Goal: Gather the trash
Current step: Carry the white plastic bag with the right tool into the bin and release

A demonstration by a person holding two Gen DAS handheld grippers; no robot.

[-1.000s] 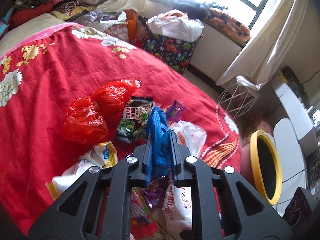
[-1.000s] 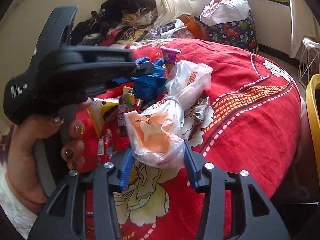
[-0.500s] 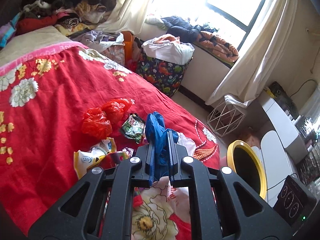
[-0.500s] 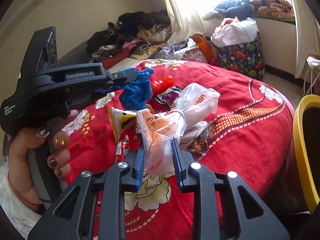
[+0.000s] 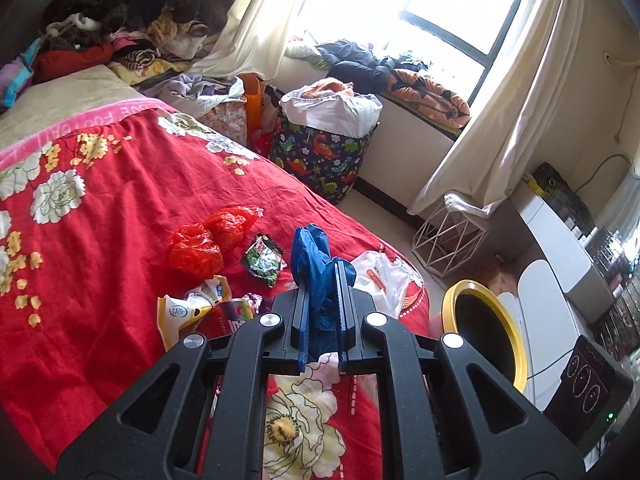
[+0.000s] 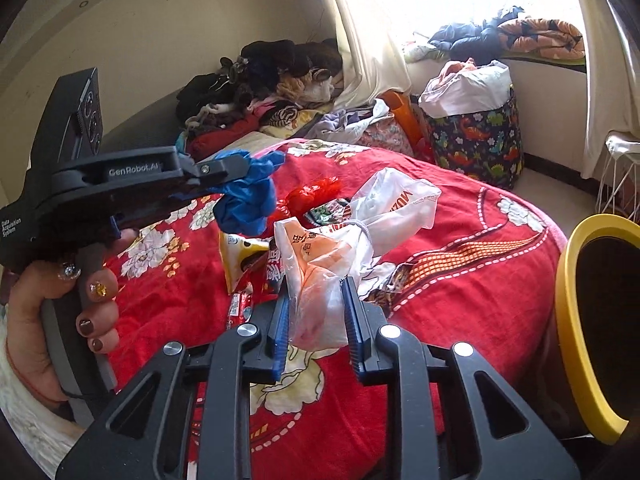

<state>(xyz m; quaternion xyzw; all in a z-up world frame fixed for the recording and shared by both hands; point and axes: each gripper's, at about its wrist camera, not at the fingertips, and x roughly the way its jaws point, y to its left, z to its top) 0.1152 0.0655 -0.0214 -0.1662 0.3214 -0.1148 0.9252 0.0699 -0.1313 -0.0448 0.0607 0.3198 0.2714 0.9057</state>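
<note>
My left gripper [image 5: 323, 280] pinches a blue bag [image 5: 310, 252]; my right gripper [image 6: 316, 300] clamps a white bag [image 6: 316, 276] above the bed [image 6: 460, 280].

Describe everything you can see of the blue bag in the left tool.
The blue bag is thin, crumpled plastic, bunched into a wad. The left tool is shut on it, both pads pressing its middle; a twisted end sticks up past the tips. In the right wrist view it hangs clear above the red bedspread, touching nothing else.

Sunlit window [image 5: 460, 8], cream curtains [image 5: 516, 92], red bedspread [image 5: 120, 208]
</note>
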